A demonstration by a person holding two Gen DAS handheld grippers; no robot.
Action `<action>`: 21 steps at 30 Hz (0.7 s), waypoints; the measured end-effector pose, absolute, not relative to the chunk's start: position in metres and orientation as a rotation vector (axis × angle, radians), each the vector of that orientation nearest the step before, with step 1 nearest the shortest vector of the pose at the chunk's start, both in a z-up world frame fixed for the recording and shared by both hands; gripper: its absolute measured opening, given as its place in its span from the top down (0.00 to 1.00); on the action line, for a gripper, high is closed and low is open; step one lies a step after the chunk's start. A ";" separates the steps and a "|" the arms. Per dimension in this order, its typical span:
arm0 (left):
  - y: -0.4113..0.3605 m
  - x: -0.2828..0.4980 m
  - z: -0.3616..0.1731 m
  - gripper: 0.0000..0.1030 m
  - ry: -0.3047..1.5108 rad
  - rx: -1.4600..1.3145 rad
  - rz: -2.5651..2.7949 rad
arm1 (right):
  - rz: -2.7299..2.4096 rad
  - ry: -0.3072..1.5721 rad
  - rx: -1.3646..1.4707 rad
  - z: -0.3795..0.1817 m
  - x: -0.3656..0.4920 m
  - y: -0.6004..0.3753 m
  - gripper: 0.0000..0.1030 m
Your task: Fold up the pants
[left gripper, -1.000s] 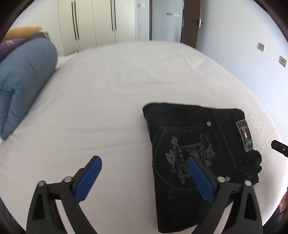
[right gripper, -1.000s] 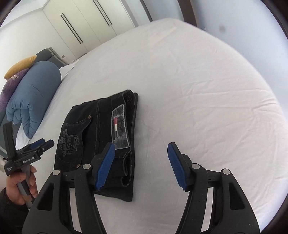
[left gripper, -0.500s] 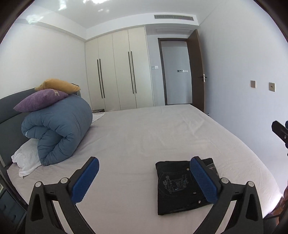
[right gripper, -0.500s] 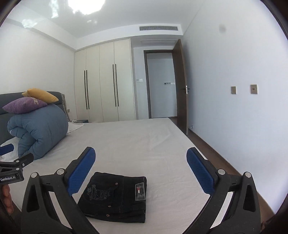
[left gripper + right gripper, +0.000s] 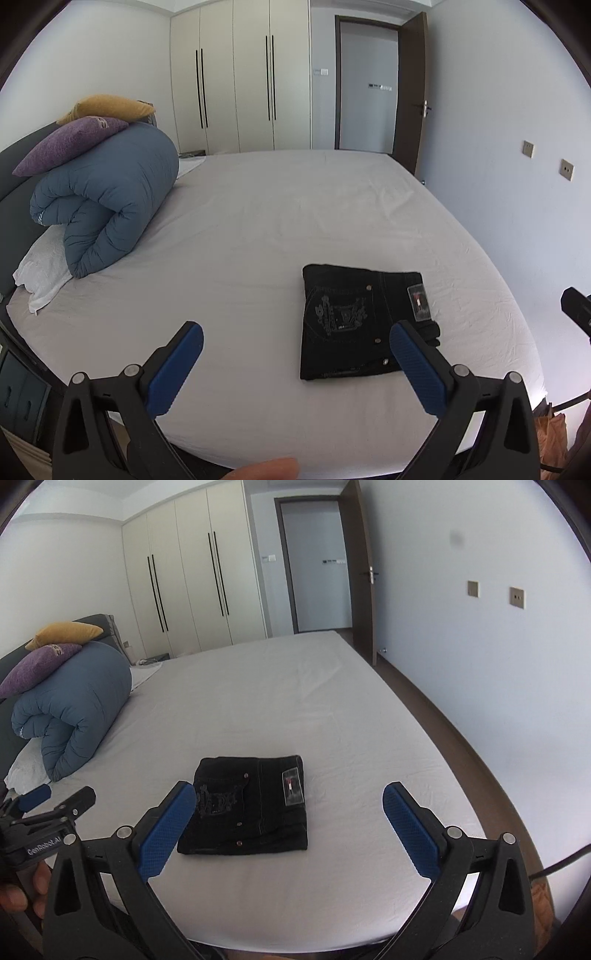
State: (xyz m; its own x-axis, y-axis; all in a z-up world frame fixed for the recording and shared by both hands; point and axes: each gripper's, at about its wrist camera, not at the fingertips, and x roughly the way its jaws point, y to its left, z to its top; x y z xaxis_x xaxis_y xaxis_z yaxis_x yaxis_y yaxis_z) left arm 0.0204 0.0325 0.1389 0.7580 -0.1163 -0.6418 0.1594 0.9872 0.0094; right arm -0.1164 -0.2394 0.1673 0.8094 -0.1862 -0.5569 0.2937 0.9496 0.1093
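While the blue duvet roll (image 5: pixel 107 199) sits far left on the bed (image 5: pixel 295 206), the left gripper (image 5: pixel 295 365) hangs with jaws wide apart and empty. The folded pants (image 5: pixel 358 321) lie ahead, right of its centre, long axis running away from it. The right gripper (image 5: pixel 288 827), jaws equally wide and empty, faces them more squarely.

Folded black pants (image 5: pixel 247 805) on white bed (image 5: pixel 288 701), right gripper (image 5: pixel 289 797) jaws wide, empty

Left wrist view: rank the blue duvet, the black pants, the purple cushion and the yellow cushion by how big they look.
1. Duvet
2. Pants, though nearer the camera, so unsure against the duvet
3. Purple cushion
4. Yellow cushion, partly hidden
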 end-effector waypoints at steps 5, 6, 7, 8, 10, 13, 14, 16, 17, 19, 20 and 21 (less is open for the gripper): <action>0.030 0.019 0.116 0.00 0.762 0.068 -0.151 | -0.272 0.643 0.231 0.145 -0.108 -0.244 0.00; 0.029 0.018 0.113 0.00 0.772 0.071 -0.154 | -0.270 0.656 0.237 0.141 -0.105 -0.245 0.00; 0.029 0.018 0.111 0.00 0.780 0.072 -0.156 | -0.271 0.672 0.243 0.136 -0.103 -0.245 0.00; 0.029 0.018 0.109 0.00 0.786 0.071 -0.158 | -0.271 0.684 0.245 0.131 -0.099 -0.246 0.00; 0.028 0.017 0.105 0.00 0.793 0.075 -0.159 | -0.268 0.705 0.247 0.124 -0.093 -0.246 0.00; 0.026 0.017 0.101 0.00 0.807 0.079 -0.166 | -0.268 0.718 0.231 0.120 -0.090 -0.244 0.00; 0.027 0.018 0.100 0.00 0.812 0.079 -0.168 | -0.268 0.721 0.227 0.119 -0.089 -0.244 0.00; 0.026 0.018 0.097 0.00 0.822 0.078 -0.173 | -0.263 0.731 0.223 0.116 -0.085 -0.243 0.00; 0.026 0.018 0.096 0.00 0.825 0.078 -0.174 | -0.261 0.735 0.224 0.115 -0.084 -0.243 0.00; 0.025 0.018 0.093 0.00 0.831 0.078 -0.176 | -0.258 0.742 0.224 0.113 -0.082 -0.243 0.00; 0.025 0.017 0.092 0.00 0.834 0.077 -0.176 | -0.257 0.746 0.223 0.111 -0.080 -0.242 0.00; 0.025 0.017 0.091 0.00 0.835 0.075 -0.176 | -0.255 0.749 0.221 0.111 -0.079 -0.242 0.00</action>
State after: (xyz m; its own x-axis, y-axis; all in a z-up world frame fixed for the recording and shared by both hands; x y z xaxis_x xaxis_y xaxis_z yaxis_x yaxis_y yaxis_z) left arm 0.0175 0.0250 0.0914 0.6574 -0.1257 -0.7430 0.1847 0.9828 -0.0029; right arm -0.0794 -0.2417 0.1106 0.7044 -0.1496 -0.6939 0.3059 0.9461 0.1066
